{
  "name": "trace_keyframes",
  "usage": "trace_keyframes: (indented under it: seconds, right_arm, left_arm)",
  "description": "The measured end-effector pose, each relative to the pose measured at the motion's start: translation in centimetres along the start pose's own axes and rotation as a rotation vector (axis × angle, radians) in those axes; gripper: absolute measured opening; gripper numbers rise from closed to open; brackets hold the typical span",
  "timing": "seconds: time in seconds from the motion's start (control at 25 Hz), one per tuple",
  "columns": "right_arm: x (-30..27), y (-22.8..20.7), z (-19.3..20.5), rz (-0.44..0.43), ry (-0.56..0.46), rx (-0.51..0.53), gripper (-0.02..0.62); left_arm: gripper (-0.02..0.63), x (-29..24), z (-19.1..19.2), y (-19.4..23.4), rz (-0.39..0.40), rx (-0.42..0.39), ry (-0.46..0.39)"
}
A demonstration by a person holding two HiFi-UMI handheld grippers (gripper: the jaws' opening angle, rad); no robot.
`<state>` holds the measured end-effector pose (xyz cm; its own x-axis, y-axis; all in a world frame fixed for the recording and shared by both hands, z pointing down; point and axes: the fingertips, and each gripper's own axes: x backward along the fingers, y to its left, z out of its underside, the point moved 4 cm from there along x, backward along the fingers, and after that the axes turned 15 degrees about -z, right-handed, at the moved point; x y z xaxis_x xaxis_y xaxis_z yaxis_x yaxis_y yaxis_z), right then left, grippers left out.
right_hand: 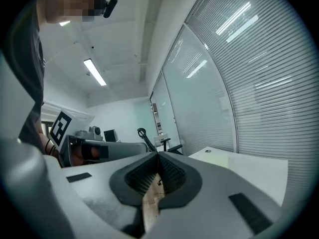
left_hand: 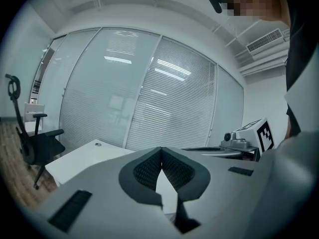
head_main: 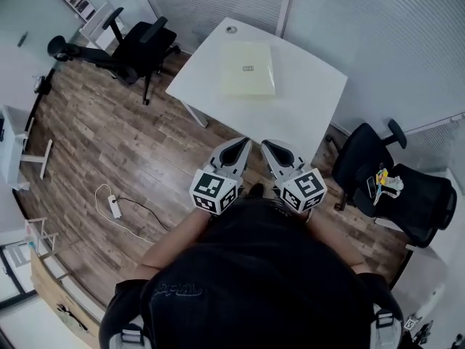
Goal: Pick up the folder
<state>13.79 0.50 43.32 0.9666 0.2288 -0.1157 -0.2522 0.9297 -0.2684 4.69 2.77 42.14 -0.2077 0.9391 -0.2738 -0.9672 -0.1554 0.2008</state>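
Zero done: holds left hand-held gripper (head_main: 243,145), right hand-held gripper (head_main: 266,145) closed, empty, well apart from folder (head_main: 248,68) on counter (head_main: 312,86); leaves reach, grasp, lift.

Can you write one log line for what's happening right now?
step: before pickup | folder: flat on white table, untouched | left gripper: shut, empty | right gripper: shut, empty

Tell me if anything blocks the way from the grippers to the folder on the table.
Nothing visible does. The folder lies flat on the white table, with only bare tabletop and wood floor between it and the left gripper and right gripper, both shut and empty.
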Motion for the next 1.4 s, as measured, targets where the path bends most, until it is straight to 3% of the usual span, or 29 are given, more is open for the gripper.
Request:
trace_keyframes:
  seconds: [0.8, 1.4]
  right_arm:
    - [-0.8, -5.6, -0.7, -0.020, 0.003, -0.039, 0.021]
    - [-8.1, -9.3, -2.4, 0.046, 0.003, -0.065, 0.021]
  left_arm:
    - [0.012, -5.6, -1.3, 0.3, -0.008, -0.006, 0.017]
    - [0.012, -10.4, -4.3, 7.7, 0.050, -0.005, 0.040]
